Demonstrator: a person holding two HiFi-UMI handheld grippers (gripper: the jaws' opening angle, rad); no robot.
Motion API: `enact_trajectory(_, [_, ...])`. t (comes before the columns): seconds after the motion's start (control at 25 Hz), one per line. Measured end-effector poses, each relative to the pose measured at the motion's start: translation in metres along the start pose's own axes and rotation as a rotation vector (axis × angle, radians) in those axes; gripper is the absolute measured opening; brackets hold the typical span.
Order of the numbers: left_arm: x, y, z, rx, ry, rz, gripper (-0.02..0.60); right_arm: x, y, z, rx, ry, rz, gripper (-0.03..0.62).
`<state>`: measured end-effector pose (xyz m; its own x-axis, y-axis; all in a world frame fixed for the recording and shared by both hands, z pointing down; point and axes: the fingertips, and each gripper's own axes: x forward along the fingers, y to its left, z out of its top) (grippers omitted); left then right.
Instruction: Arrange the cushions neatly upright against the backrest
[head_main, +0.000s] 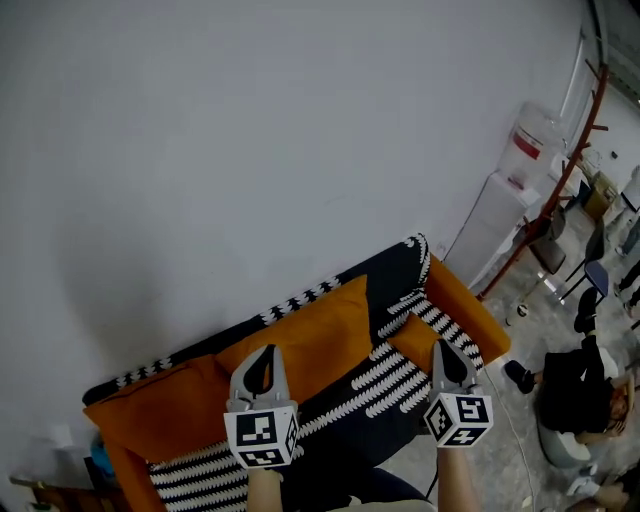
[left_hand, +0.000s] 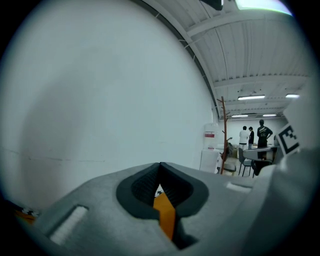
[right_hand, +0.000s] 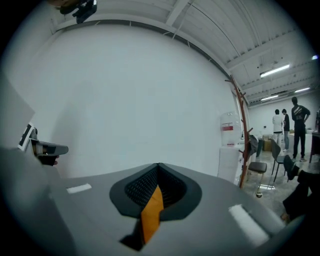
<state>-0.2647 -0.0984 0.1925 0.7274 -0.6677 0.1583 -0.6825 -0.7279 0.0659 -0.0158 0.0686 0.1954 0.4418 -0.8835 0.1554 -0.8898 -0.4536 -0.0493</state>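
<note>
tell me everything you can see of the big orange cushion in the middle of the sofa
The big orange cushion is a plain, roughly rectangular pillow in smooth orange fabric, no pattern visible. It stands upright, leaning on the back of the sofa, its top edge just below the black-and-white throw draped there; its bottom edge meets the same throw on the seat. The shut left tongs overlap its lower left part in the head view; contact cannot be told.

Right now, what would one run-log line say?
left tongs: shut | right tongs: shut | orange cushion: on sofa
</note>
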Motion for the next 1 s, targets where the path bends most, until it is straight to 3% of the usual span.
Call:
enact_trajectory(0.24, [0.016,-0.040,-0.006,0.015,0.021,-0.101,0.005,-0.036,-0.046,-0.014,0.020,0.014,-0.140,0.009])
enact_trajectory(0.48, [0.038,-0.090,-0.013,0.041,0.050,-0.167,0.005,-0.058,-0.091,-0.029,0.030,0.043,-0.227,0.024])
enact_trajectory(0.6, [0.053,-0.126,-0.018,0.056,0.069,-0.208,0.005,-0.068,-0.119,-0.037,0.041,0.055,-0.246,0.070])
enact_trajectory(0.76, [0.068,-0.184,-0.028,0.083,0.096,-0.251,0.049,-0.084,-0.166,-0.051,0.066,0.079,-0.261,0.122])
enact_trajectory(1.0, [0.087,-0.282,-0.044,0.116,0.136,-0.256,0.114,-0.105,-0.252,-0.075,0.101,0.130,-0.230,0.173])
